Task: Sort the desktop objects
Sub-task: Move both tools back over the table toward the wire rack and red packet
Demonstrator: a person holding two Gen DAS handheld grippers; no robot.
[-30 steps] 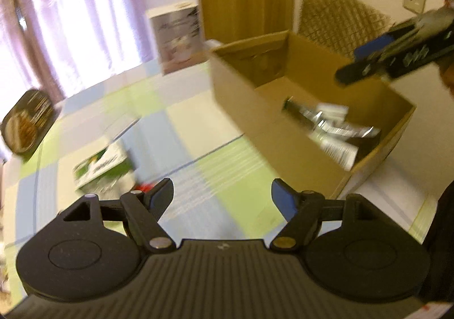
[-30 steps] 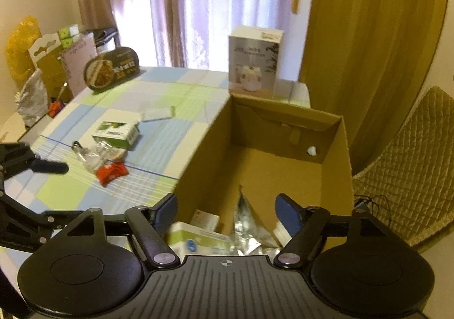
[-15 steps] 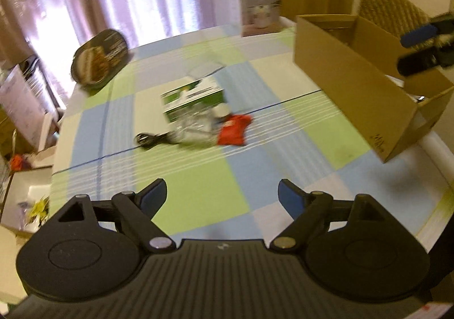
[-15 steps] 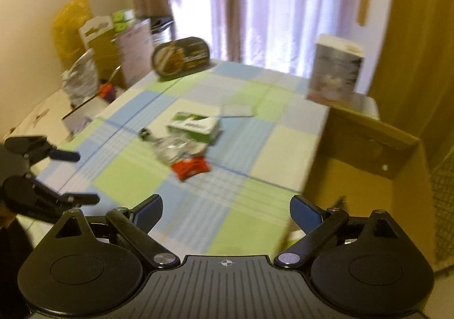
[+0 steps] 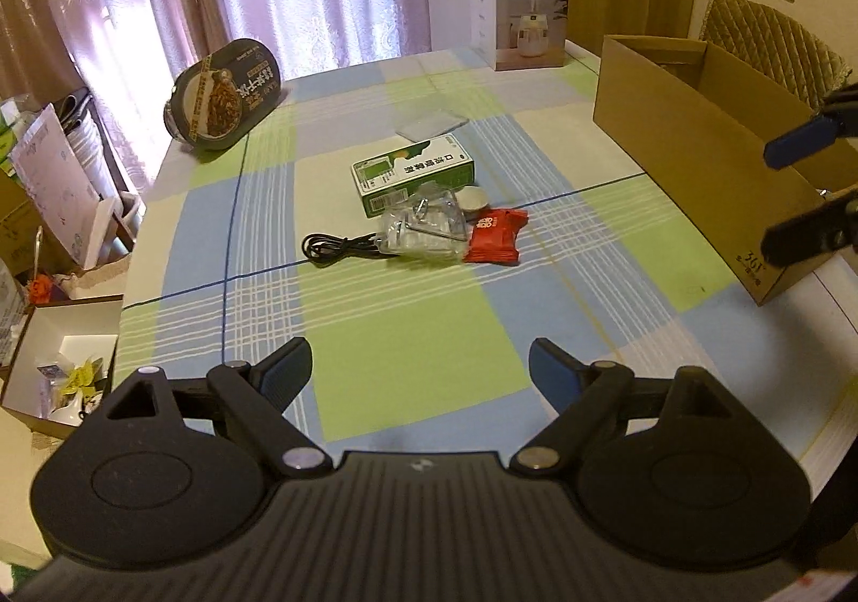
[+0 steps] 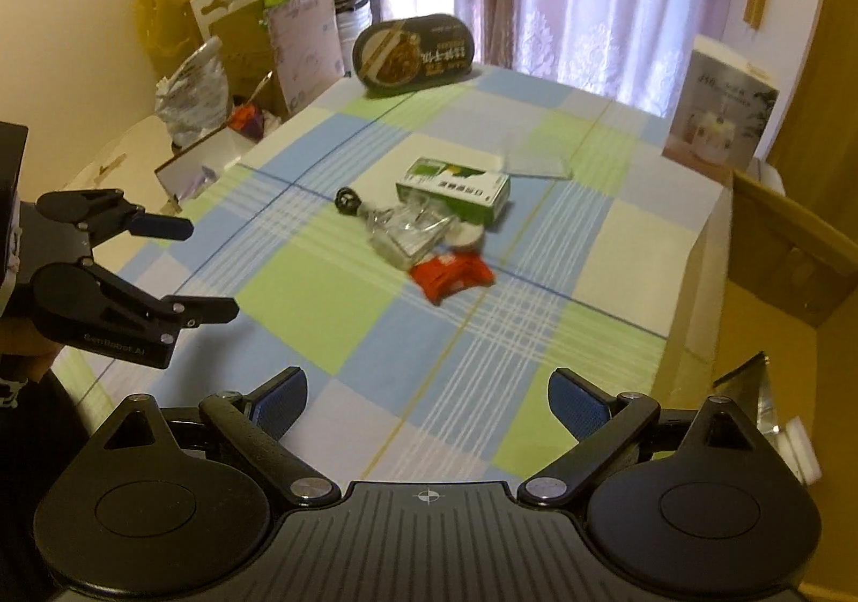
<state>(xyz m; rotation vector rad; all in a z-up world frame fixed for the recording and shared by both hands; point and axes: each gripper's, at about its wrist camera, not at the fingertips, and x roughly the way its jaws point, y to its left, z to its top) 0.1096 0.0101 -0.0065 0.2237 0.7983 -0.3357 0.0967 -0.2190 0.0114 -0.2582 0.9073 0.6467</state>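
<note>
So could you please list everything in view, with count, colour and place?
Table: one, blue, green and white checks.
Green box: one, green and white, mid table.
Clear bag: one, transparent, against the green box.
Red packet: one, red, right of the clear bag.
Cable: one, black, left of the clear bag.
Carton: one, brown, open, table's right edge.
Oval tray: one, dark, propped at far left.
White box: one, far edge.
Chair: one, tan quilted, behind the carton.
Left gripper: open, empty.
Right gripper: open, empty.

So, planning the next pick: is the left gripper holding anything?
No. The left gripper is open and empty; only tablecloth shows between its fingers.
</note>
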